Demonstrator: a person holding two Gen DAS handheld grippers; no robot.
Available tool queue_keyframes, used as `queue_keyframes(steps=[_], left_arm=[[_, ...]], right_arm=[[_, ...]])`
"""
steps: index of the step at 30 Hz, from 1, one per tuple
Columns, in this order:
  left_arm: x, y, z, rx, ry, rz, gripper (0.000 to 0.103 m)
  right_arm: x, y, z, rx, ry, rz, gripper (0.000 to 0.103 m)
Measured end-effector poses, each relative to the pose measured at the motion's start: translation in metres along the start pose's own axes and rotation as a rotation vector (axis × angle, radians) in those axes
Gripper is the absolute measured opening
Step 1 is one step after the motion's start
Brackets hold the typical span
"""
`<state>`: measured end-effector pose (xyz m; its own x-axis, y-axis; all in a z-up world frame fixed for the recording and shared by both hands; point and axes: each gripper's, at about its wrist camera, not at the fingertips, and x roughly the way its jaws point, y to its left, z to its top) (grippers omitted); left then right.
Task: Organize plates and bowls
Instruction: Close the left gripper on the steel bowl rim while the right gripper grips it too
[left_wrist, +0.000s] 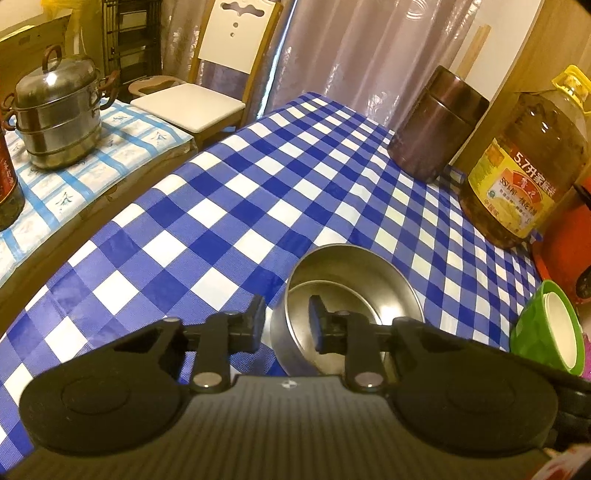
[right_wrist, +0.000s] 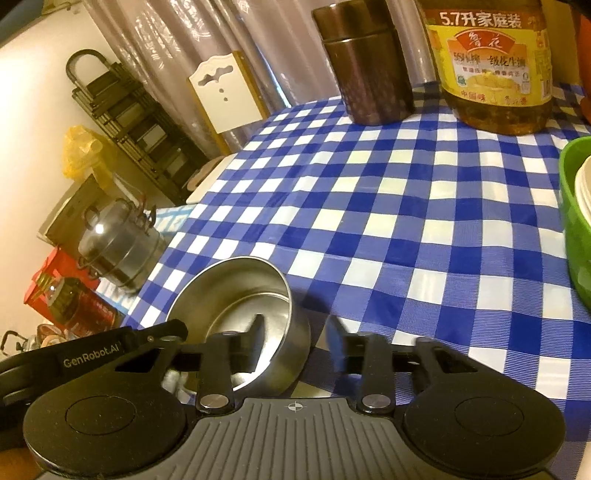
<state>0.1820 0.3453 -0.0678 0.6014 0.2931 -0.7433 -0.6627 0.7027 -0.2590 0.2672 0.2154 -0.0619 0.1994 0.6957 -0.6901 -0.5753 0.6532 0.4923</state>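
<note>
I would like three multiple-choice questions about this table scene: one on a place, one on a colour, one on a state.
1. Where does the oil bottle stand?
A. beside the brown canister
B. on the chair
C. inside the steamer pot

2. What colour is the bowl holding a white bowl?
A. red
B. green
C. black

3. How do the left gripper's fingers meet the steel bowl?
A. both outside
B. both inside
C. one inside, one outside the wall

Answers: 1 A, they stand side by side; 2 B, its rim is green; 3 C, the wall sits between the fingers.
</note>
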Motion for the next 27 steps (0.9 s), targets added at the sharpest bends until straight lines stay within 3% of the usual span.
queue_keyframes(steps=[2, 6, 19, 27], left_arm=[[0.001, -0.002, 0.0, 0.014, 0.005, 0.0, 0.011], [0.001, -0.004, -0.001, 0.026, 0.007, 0.004, 0.009], [0.001, -0.027, -0.01, 0.087, 0.069, -0.096, 0.008], [0.007, -0.043, -0.018, 0.15, 0.075, -0.086, 0.009]], right_arm=[[0.002, 0.002, 0.0, -0.007, 0.005, 0.004, 0.022], [0.003, 0.005, -0.001, -0.013, 0.006, 0.005, 0.01], [-0.019, -0.018, 0.0, 0.037, 0.033, -0.077, 0.008], [-0.027, -0.03, -0.002, 0.021, 0.021, -0.081, 0.008]])
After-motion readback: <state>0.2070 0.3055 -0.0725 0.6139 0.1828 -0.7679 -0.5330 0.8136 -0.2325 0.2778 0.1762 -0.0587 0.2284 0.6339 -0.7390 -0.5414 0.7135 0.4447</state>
